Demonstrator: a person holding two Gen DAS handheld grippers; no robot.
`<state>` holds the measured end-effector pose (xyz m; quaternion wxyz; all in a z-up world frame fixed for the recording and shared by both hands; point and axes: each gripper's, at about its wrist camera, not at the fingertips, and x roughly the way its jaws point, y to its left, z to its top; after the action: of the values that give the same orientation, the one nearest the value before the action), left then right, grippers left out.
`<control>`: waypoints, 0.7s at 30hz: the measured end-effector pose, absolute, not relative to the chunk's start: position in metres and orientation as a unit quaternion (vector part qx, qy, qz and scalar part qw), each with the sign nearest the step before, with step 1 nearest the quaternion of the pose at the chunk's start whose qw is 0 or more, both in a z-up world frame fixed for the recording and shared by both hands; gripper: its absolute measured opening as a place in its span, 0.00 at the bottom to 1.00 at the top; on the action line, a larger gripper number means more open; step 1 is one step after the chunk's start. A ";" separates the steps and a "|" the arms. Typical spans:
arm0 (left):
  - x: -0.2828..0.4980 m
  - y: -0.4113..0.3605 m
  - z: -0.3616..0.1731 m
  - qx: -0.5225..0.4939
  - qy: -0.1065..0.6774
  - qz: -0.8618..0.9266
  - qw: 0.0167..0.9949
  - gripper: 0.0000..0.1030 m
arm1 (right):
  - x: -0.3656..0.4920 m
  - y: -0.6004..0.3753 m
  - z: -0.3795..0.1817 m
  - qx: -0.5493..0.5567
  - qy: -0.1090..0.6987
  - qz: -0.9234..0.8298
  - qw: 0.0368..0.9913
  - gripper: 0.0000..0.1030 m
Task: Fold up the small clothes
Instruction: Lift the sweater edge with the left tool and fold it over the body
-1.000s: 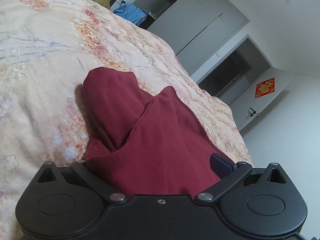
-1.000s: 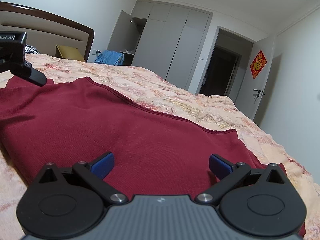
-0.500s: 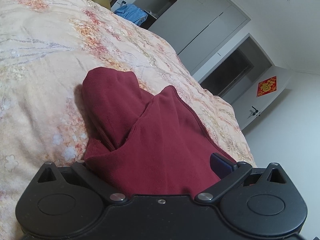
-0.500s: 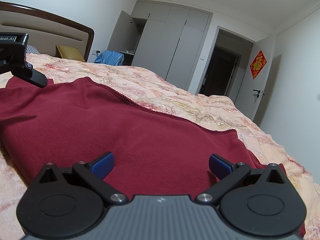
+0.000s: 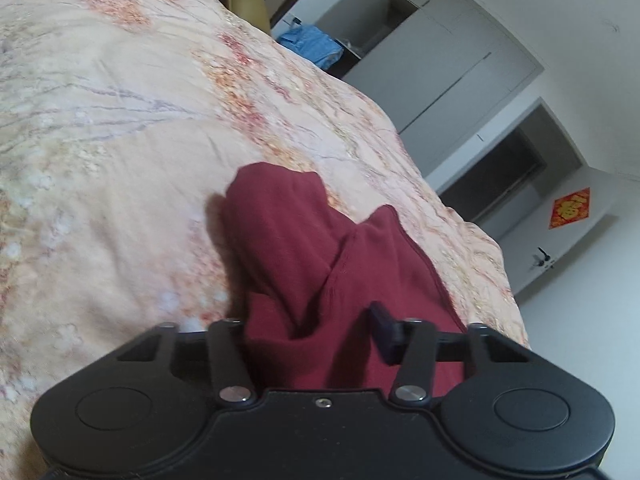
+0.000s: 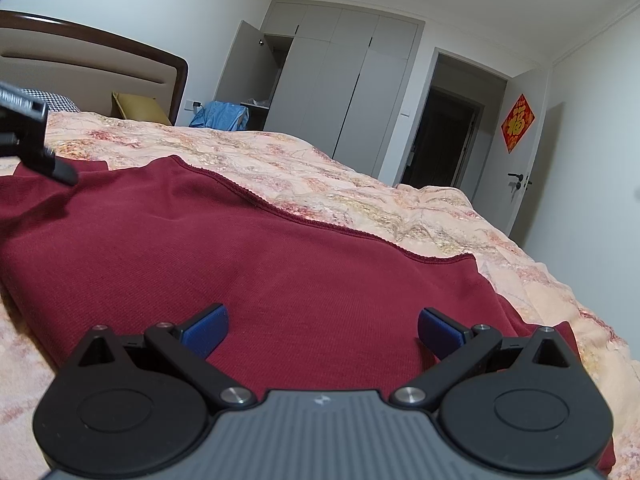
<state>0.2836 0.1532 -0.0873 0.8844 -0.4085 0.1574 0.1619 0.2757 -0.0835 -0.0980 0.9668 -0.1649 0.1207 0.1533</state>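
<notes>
A dark red garment (image 6: 280, 264) lies spread on the floral bedspread (image 6: 360, 192). My right gripper (image 6: 323, 330) is open, its blue pads (image 6: 206, 328) wide apart just above the cloth, holding nothing. In the left wrist view the garment (image 5: 320, 272) is bunched between my left gripper's (image 5: 316, 340) narrowed jaws; one blue pad (image 5: 385, 330) presses the fabric and the other is hidden by cloth. A sleeve (image 5: 276, 220) extends away from it. Part of the left gripper (image 6: 28, 140) shows at the far left of the right wrist view.
The wooden headboard (image 6: 100, 56), a yellow pillow (image 6: 138, 108) and a checked pillow (image 6: 56, 101) are at the head of the bed. A blue cloth (image 6: 224, 114) lies by the grey wardrobe (image 6: 348, 80). The bed edge (image 6: 560, 280) is on the right.
My left gripper's jaws have narrowed on the bunched red fabric and the gripper has shifted slightly. The right gripper has stayed open and nearly still.
</notes>
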 end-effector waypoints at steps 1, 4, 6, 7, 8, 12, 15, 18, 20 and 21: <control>0.284 0.154 -0.087 -0.407 0.158 0.164 0.885 0.36 | 0.276 -0.084 -0.098 -0.165 0.121 0.153 0.967 1.00; 0.285 0.154 -0.084 -0.397 0.159 0.164 0.889 0.28 | 0.277 -0.084 -0.097 -0.163 0.123 0.155 0.967 1.00; 0.288 0.153 -0.077 -0.384 0.156 0.160 0.896 0.25 | 0.279 -0.087 -0.094 -0.152 0.131 0.162 0.966 1.00; 0.289 0.152 -0.073 -0.376 0.156 0.157 0.900 0.25 | 0.280 -0.090 -0.091 -0.143 0.138 0.167 0.966 1.00; 0.291 0.151 -0.068 -0.365 0.156 0.151 0.905 0.24 | 0.281 -0.094 -0.087 -0.130 0.146 0.172 0.965 1.00; 0.304 0.134 -0.041 -0.286 0.157 0.122 0.937 0.23 | 0.275 -0.123 -0.067 -0.082 0.180 0.144 0.970 1.00; 0.317 0.110 -0.017 -0.222 0.152 0.094 0.959 0.20 | 0.258 -0.150 -0.054 -0.082 0.190 0.110 0.972 1.00; 0.330 0.071 0.007 -0.159 0.138 0.053 0.976 0.18 | 0.231 -0.179 -0.046 -0.088 0.175 0.088 0.977 1.00; 0.336 0.042 0.020 -0.131 0.131 0.013 0.983 0.17 | 0.213 -0.196 -0.044 -0.092 0.172 0.070 0.978 1.00; 0.339 0.027 0.025 -0.122 0.129 -0.011 0.984 0.17 | 0.205 -0.205 -0.045 -0.093 0.174 0.060 0.979 1.00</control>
<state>0.3391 0.0269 0.0251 0.9840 -0.1216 0.1294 -0.0113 0.2049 -0.2050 -0.0449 0.9785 -0.0926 0.1743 0.0597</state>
